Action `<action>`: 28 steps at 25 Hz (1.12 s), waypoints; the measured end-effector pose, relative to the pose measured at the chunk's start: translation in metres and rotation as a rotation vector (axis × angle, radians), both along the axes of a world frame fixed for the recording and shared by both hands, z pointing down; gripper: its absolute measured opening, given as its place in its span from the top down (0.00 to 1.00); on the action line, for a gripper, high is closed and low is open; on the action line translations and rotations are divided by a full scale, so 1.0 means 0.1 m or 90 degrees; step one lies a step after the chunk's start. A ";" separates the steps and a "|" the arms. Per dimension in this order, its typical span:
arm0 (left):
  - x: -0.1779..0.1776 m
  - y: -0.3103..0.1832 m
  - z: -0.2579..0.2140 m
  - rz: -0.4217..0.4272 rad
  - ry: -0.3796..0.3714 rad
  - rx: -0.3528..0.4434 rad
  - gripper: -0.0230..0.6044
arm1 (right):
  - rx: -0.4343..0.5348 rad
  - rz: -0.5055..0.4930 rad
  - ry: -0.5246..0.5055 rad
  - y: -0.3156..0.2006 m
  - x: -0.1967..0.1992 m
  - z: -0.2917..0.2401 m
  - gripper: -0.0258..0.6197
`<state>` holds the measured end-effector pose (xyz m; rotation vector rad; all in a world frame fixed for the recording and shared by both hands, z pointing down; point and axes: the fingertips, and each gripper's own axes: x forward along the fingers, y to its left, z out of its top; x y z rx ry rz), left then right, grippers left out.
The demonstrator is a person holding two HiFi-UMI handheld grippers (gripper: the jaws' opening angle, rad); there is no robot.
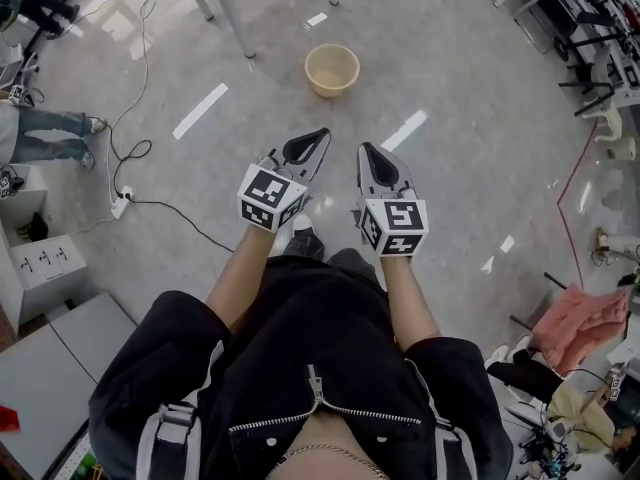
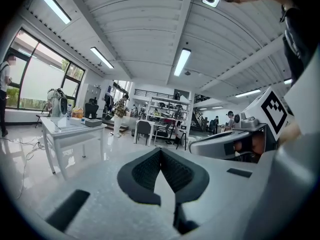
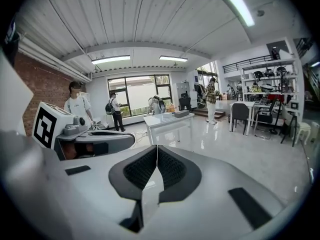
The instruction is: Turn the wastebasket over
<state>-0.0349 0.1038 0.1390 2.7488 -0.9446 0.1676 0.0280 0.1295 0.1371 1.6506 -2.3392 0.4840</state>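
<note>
Wastebasket stands upright on the floor, well ahead of both grippers; left gripper slightly nearer than right gripper; fingers clenched, empty.

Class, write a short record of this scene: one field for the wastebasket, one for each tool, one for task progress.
wastebasket: beige, upright, open end up, on the floor
left tool: shut, empty, short of the wastebasket
right tool: shut, empty, beside the left tool
task progress: wastebasket not yet turned over
</note>
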 end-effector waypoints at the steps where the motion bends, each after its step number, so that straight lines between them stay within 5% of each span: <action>1: -0.02 -0.05 -0.02 0.002 0.000 0.005 0.96 | 0.002 0.003 0.001 -0.04 -0.02 -0.01 0.94; 16: -0.03 -0.40 -0.04 0.019 0.027 -0.005 0.96 | 0.003 0.036 0.009 -0.27 0.01 -0.03 0.94; 28: 0.01 -0.82 -0.01 -0.009 0.007 -0.001 0.96 | 0.011 -0.005 -0.017 -0.82 -0.04 -0.02 0.94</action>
